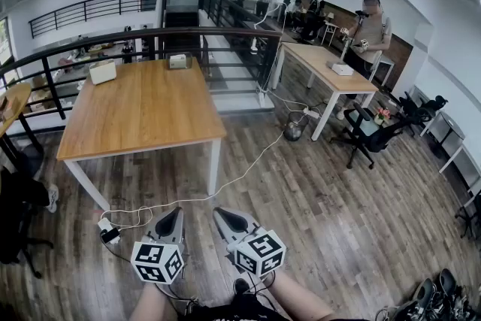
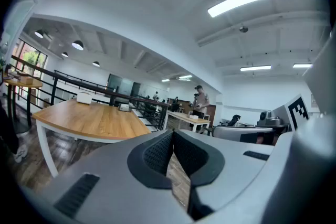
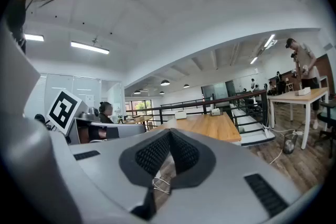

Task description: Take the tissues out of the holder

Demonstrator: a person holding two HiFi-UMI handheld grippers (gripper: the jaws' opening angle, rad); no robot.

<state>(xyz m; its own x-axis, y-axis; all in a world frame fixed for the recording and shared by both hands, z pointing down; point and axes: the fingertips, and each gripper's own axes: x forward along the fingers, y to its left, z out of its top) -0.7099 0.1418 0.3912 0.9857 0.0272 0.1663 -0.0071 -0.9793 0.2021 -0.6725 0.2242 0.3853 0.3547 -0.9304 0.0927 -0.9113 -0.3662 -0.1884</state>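
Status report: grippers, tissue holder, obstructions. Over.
Left gripper and right gripper shut, empty, held low. Large box and small box on wooden table's far edge, beyond reach. White cable across floor between.

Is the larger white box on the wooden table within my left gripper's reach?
Probably not: left gripper hovers over floor, short of the wooden table; larger white box sits at its far left.

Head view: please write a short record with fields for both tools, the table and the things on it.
left tool: shut, empty, over the floor
right tool: shut, empty, beside the left one
table: wooden, ahead, apart from both tools
on table: white box at far left corner; smaller box at far edge
task: not begun
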